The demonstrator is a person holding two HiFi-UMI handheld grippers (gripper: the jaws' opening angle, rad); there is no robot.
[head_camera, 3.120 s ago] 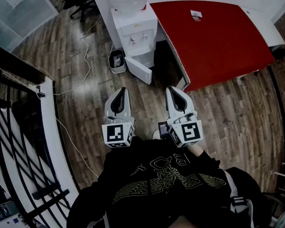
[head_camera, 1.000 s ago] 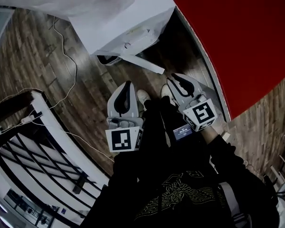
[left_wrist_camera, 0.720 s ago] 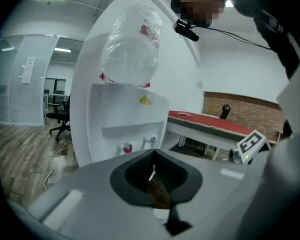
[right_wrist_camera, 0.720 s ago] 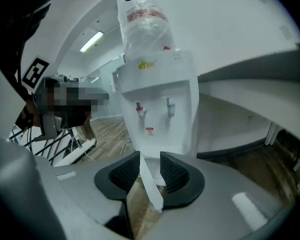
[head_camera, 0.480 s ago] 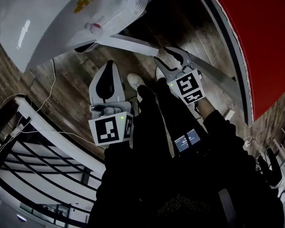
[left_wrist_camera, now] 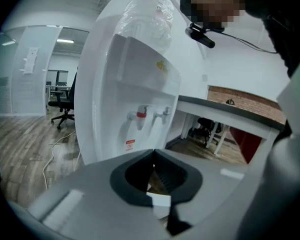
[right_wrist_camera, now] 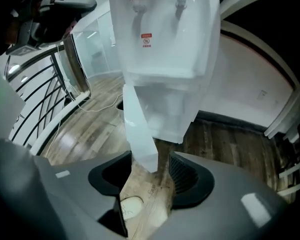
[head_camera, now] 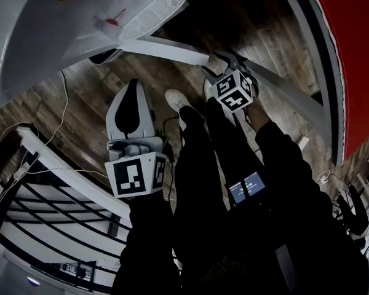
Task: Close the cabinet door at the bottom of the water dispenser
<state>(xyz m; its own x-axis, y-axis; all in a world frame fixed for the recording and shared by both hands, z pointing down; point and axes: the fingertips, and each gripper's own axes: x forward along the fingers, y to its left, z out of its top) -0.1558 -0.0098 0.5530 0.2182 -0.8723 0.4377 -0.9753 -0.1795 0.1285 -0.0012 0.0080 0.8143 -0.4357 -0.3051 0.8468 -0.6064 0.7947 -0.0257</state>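
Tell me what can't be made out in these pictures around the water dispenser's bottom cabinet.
- Cabinet inside: head view, hidden under the body of the water dispenser; right gripper view, washed out behind the open cabinet door.
- Contact: the door's lower corner sits between the open right tongs; touching or not is unclear.
- Warning sticker: print too small in both gripper views.
- Dispenser's lower part, left gripper view: hidden behind the shut left tongs.

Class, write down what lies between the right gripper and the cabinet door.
Only wooden floor; the right gripper view shows the cabinet door edge right at the open jaws of the right gripper.
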